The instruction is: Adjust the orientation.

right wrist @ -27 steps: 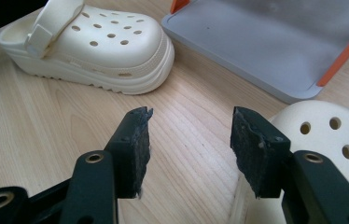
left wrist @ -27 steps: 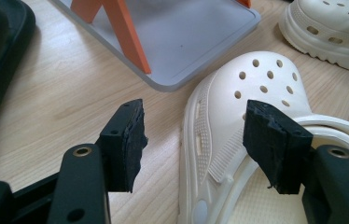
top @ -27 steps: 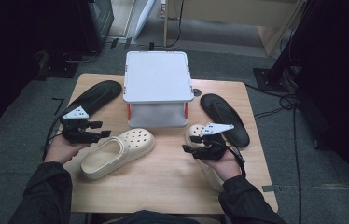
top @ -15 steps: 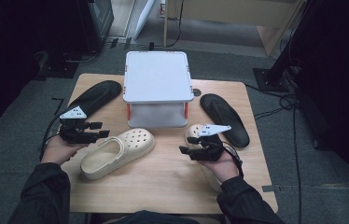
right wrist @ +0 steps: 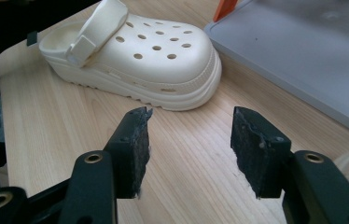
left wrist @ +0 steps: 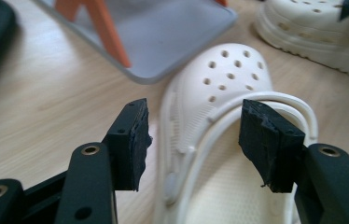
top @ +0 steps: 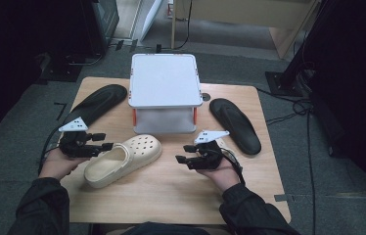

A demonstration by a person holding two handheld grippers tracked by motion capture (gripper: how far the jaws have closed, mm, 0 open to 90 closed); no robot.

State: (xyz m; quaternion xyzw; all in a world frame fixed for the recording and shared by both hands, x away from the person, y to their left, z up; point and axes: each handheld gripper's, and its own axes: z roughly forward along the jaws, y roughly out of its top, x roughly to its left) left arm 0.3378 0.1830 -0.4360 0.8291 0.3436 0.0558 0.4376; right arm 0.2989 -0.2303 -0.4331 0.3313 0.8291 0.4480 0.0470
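On the wooden bench [top: 171, 191] a cream clog [top: 122, 159] lies at about 8 o'clock from the bench's middle, its toe pointing toward 2 o'clock and its heel strap toward the person. The left claw [top: 103, 142] is level at the clog's heel end, at 9 o'clock from the shoe, its jaws spread wide. In the left gripper view the clog [left wrist: 219, 140] lies between and beyond the 2 black pads [left wrist: 133, 140]; its strap passes close by the right-hand pad, but the pads do not press on it.

The right claw [top: 183, 153] sits at 3 o'clock from the clog, near but apart, pointing toward its toe with jaws also wide. In the right gripper view bare wood lies between the pads [right wrist: 133, 149], and the clog [right wrist: 140, 56] lies ahead at 11 o'clock.

A second cream clog [top: 226, 152] lies just behind the right hand, mostly hidden. A white lidded box [top: 164, 81] on orange legs stands at 12 o'clock. 1 black slipper [top: 95, 104] lies at 10 o'clock, another black slipper [top: 235, 125] at 2 o'clock.
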